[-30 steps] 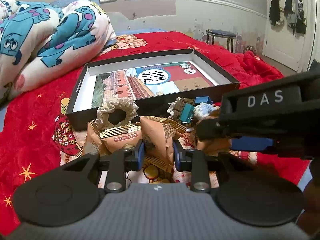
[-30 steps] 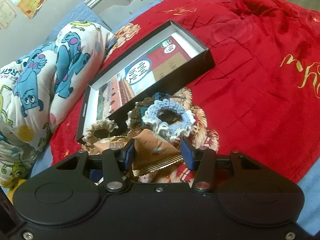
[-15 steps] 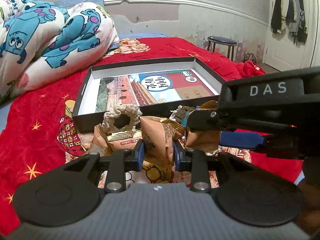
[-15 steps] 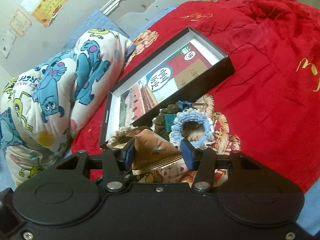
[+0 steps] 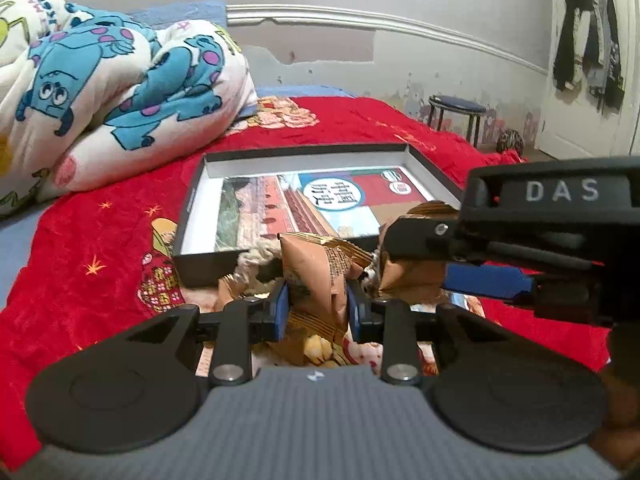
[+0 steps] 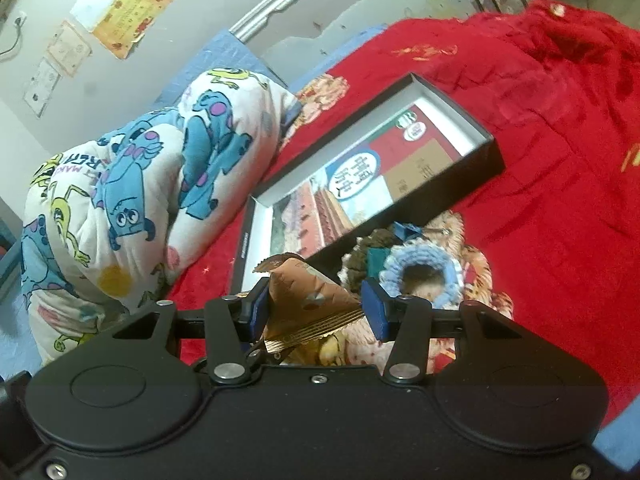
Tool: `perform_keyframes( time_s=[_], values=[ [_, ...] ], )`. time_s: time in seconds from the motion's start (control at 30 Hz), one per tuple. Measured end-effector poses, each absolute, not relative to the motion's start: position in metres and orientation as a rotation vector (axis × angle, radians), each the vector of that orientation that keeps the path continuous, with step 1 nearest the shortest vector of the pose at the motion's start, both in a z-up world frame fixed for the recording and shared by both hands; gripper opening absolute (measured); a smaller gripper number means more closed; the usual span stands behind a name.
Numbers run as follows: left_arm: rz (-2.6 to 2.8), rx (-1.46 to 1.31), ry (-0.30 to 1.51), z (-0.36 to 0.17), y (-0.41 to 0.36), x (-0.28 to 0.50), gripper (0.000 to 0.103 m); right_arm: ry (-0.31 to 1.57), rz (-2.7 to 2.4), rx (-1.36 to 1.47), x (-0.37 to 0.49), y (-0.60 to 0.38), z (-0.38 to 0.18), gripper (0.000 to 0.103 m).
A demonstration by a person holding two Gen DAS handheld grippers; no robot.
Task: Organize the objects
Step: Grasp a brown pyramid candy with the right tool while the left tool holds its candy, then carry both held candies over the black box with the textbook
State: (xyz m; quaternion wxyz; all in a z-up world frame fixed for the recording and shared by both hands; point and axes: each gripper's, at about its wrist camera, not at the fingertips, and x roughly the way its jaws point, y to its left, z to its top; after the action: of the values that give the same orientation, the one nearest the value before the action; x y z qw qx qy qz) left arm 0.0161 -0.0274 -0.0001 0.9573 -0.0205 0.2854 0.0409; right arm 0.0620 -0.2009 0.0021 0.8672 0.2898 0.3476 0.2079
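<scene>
My left gripper (image 5: 316, 302) is shut on a brown snack packet (image 5: 316, 268), lifted just in front of the open black box (image 5: 208, 258). My right gripper (image 6: 316, 304) is shut on a second brown snack packet (image 6: 308, 300); it also shows at the right of the left wrist view (image 5: 404, 280), where the right gripper's body (image 5: 552, 216) reaches over the box's near right corner. The box (image 6: 460, 188) has a printed picture on its floor. A blue crocheted scrunchie (image 6: 420, 276), a dark scrunchie (image 6: 360, 256) and a blue binder clip (image 6: 404, 230) lie in front of the box.
The red blanket (image 5: 100, 248) covers the bed. A folded monster-print quilt (image 5: 108, 92) lies left of the box, also in the right wrist view (image 6: 132, 184). A cream scrunchie (image 5: 256, 260) lies by the box's front wall. A stool (image 5: 456, 108) stands by the far wall.
Both grippers have risen with their snack packets and moved toward the box. The pile of scrunchies stays on the blanket below.
</scene>
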Motion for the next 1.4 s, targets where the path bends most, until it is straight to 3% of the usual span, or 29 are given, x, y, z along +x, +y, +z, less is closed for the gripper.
perform_keyframes(
  time_s=[0.77, 1.4],
  values=[
    [0.107, 0.005, 0.32, 0.096, 0.035, 0.013, 0.034, 0.561, 0.554, 0.526, 0.079, -0.151, 0.092, 0.046],
    [0.193, -0.139, 0.252, 0.098, 0.091, 0.076, 0.034, 0.583, 0.591, 0.533, 0.166, -0.099, 0.089, 0.046]
  ],
)
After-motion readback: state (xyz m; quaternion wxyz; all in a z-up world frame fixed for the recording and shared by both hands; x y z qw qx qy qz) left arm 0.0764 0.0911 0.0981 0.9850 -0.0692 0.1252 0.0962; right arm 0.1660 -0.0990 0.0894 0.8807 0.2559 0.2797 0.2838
